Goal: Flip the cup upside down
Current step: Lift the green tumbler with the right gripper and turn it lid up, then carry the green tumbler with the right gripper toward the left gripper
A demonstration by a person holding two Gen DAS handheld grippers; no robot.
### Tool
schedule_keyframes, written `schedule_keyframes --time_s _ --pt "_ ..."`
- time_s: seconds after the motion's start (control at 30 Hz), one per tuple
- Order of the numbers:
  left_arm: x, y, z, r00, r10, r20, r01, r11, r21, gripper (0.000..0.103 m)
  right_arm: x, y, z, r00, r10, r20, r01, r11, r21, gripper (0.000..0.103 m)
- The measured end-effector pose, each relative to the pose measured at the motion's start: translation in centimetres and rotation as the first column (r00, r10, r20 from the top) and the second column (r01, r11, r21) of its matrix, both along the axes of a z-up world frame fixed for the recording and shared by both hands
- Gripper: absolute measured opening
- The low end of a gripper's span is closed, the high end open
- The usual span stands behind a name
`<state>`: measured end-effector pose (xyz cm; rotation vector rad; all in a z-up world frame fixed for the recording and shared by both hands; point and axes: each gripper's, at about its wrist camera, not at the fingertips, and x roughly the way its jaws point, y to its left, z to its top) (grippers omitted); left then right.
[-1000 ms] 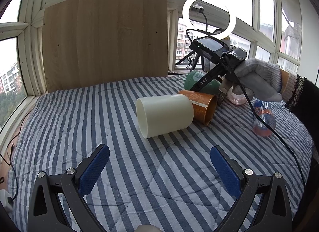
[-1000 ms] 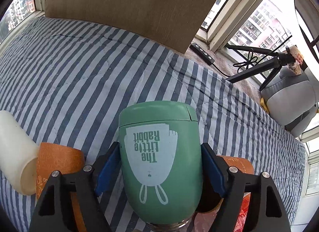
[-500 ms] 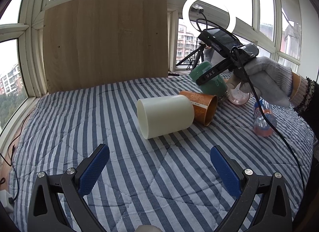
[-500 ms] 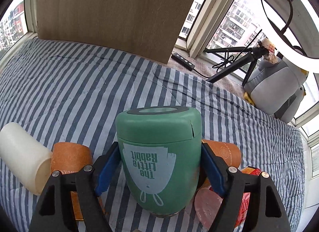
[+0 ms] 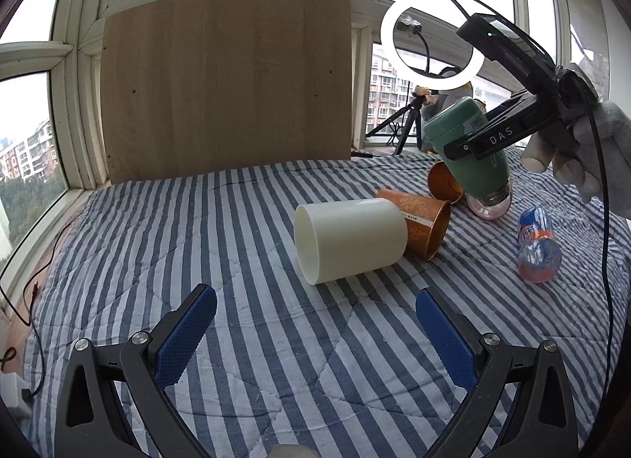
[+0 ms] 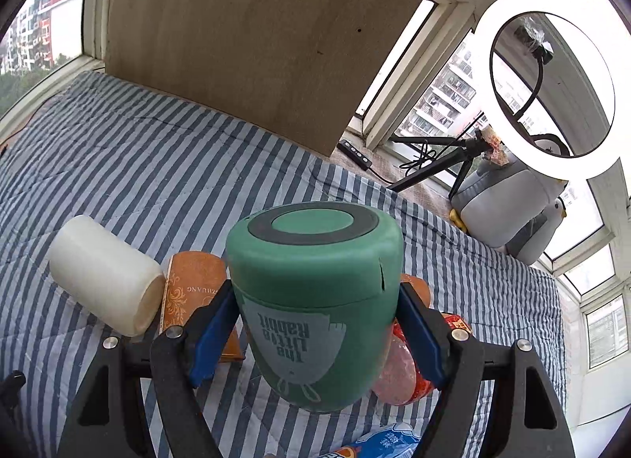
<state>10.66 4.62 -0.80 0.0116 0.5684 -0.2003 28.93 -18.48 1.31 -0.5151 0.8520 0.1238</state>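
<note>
My right gripper (image 6: 315, 336) is shut on a green cup (image 6: 311, 300) printed "The Little Rabbit", held with its base up and its mouth down, tilted a little, above the striped bedspread. In the left wrist view the green cup (image 5: 469, 150) hangs at the far right in that gripper (image 5: 485, 142), held by a gloved hand. My left gripper (image 5: 315, 332) is open and empty, low over the near bedspread (image 5: 236, 221), in front of a cream cup (image 5: 349, 239) lying on its side.
An orange patterned cup (image 5: 422, 221) lies against the cream cup; a second orange cup (image 5: 445, 182), a pink object (image 5: 489, 203) and an orange-blue bottle (image 5: 536, 245) lie at right. A wooden board (image 5: 224, 83), ring light (image 5: 430, 48) and windows stand behind.
My right gripper has lifted the green cup off the bedspread and turned it from lying to nearly vertical, base up. My left gripper has not moved.
</note>
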Motion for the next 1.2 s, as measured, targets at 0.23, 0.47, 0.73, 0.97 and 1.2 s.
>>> schedule_keyframes --time_s 0.23,0.47,0.73,0.97,1.2 --pt "0.0 3.8 1.3 0.996 0.089 -0.005 -0.089 0.988 -0.13 0.103 -8.3 2.6 0.3 0.996 0.071 -0.046 -0.075 0.994 -0.082 0.075" --pt "-1.6 7.7 2.1 0.987 0.159 -0.007 -0.158 0.968 -0.193 0.103 -13.5 6.3 -2.8 0.976 0.152 -0.156 -0.16 0.986 -0.038 0.075" --pt "-4.1 12.6 1.8 0.968 0.249 -0.028 -0.249 0.947 -0.203 0.103 -15.1 11.1 -7.2 0.946 0.249 -0.208 -0.259 0.966 -0.022 0.076" --pt "-5.1 13.3 1.4 0.968 0.246 -0.042 -0.249 0.945 -0.211 0.102 -15.7 12.1 -7.2 0.935 0.306 -0.179 -0.298 0.952 0.069 0.076" --pt "-5.4 10.4 -1.2 0.978 0.144 -0.15 -0.182 0.942 -0.283 0.102 -15.3 8.6 -4.1 0.937 0.324 -0.13 -0.272 0.91 0.312 0.076"
